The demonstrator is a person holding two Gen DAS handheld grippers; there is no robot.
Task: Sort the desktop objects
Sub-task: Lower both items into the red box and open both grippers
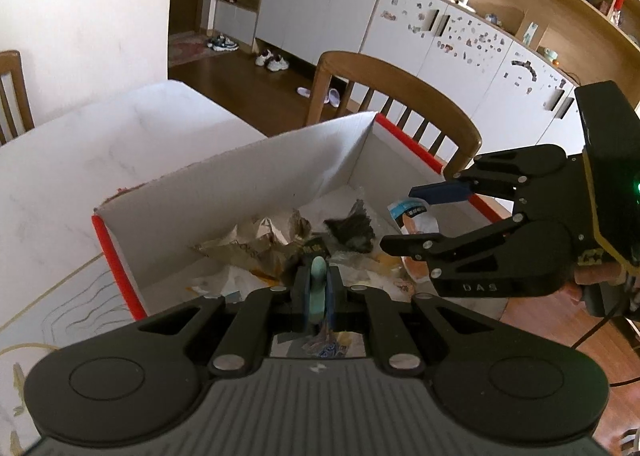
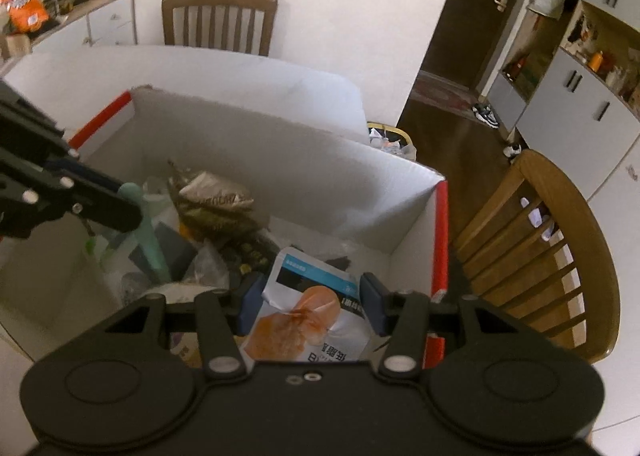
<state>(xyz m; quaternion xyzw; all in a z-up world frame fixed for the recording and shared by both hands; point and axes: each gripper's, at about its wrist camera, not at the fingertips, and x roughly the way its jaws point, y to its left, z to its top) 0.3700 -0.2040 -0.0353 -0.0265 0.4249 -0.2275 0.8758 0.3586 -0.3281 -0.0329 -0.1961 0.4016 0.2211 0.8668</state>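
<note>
1. The teal stick-shaped object (image 1: 319,288) stands pinched between the pads of the left gripper (image 1: 318,292), whose jaws are drawn almost together with only the object's width between them.
2. Seen from the right wrist, the same teal object (image 2: 150,234) runs down and away from the left gripper's (image 2: 120,201) fingertips, its lower end among the litter inside the cardboard box (image 2: 280,159).
3. The right gripper (image 2: 310,306) stands wide apart; its blue pads (image 2: 374,306) flank a white-and-orange snack packet (image 2: 308,316) on either side. Whether the pads touch the packet cannot be told from this view.
4. In the left wrist view the right gripper (image 1: 408,217) hangs above the box's right side, upper and lower fingers clearly separated, with the packet (image 1: 416,215) lying in the box beyond the gap between them.
5. Ahead of the left fingertips the box (image 1: 240,175) holds crumpled brown paper (image 1: 256,244), a dark crumpled wrapper (image 1: 352,230) and clear plastic scraps.
6. The box has red-edged corners and sits on a white table (image 1: 100,143); a wooden chair (image 1: 400,95) stands just beyond its far side.
</note>
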